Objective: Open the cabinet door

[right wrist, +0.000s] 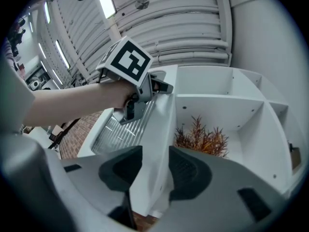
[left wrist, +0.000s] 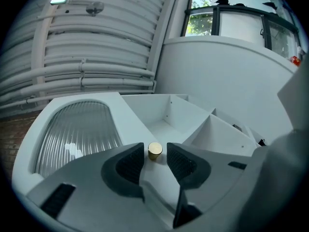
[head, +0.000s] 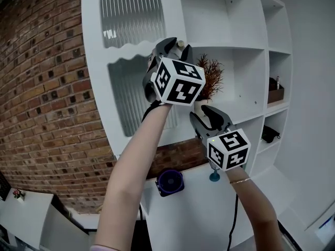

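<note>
1. Right gripper (head: 203, 114), marker cube (head: 229, 149) toward the lens, is closest in the head view. It sits low on the free edge of the cabinet door (head: 97, 41).
2. The right gripper view shows what the head view hides: the door's thick white edge (right wrist: 161, 129) runs up between the two pads and fills the gap, with both pads against it. The claw is clamped on the door.
3. Left gripper (head: 175, 46) is higher on that same door edge, at the brass knob (head: 181, 44). In the head view the jaws half cover the knob.
4. In the left gripper view the knob (left wrist: 155, 150) stands between the jaw tips with a sliver of white door on either side. The jaws are apart and grasp nothing.
5. The door is white with two ribbed glass panes (head: 131, 12), and it belongs to a white shelf unit (head: 238, 20).
6. Head view only: a purple round object (head: 169, 182) lies below the door.
7. A dried reddish plant (head: 210, 75) stands in the bay just past the door's knob edge. It also shows in the right gripper view.
8. Right gripper view only: the person's hand (right wrist: 113, 93) is wrapped round the left gripper, up the door.
9. Left gripper view only: a window with greenery (left wrist: 203, 21) shows beyond the door's top.
10. Print in sight: black-and-white square codes on both cubes.
</note>
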Tool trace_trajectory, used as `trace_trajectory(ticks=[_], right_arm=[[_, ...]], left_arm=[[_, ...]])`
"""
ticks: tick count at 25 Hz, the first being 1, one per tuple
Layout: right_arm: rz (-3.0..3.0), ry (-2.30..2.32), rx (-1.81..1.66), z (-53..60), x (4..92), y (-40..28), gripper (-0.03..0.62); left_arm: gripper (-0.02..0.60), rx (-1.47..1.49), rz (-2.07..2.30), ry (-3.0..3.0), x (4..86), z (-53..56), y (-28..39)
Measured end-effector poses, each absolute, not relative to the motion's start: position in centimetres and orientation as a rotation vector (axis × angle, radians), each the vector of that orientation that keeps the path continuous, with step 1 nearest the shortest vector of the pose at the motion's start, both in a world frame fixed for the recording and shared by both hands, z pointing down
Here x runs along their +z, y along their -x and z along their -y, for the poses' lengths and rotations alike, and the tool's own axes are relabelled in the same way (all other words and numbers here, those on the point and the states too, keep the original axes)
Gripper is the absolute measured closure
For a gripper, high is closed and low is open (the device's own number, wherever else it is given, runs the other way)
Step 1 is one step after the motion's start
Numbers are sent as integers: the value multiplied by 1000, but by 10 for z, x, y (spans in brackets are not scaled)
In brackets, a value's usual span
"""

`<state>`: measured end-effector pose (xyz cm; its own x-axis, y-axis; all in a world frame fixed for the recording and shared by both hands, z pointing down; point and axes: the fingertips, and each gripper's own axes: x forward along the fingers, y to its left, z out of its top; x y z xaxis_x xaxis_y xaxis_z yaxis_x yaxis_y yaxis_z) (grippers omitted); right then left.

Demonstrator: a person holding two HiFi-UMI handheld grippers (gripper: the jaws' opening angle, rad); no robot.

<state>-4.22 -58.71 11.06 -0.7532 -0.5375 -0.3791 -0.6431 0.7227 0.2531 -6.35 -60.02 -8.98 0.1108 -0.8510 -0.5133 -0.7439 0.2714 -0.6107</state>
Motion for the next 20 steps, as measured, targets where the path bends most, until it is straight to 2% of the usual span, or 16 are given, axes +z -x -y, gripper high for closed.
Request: trace_trajectory(ticks=[3, 6, 15, 20], right_arm=[[-2653, 910, 529, 588, 112, 45, 432], [-2665, 895, 524, 587, 115, 48, 431], [-2694, 878, 490, 588, 122, 46, 431], [-2725, 812, 413, 586, 125, 48, 406]], left_arm=[[482, -178, -1669, 1436, -91, 601, 67], [497, -188, -1674, 1415, -90, 601, 66], [503, -122, -1657, 1477, -92, 586, 60], [504, -90, -1630, 1498, -92, 567, 53]])
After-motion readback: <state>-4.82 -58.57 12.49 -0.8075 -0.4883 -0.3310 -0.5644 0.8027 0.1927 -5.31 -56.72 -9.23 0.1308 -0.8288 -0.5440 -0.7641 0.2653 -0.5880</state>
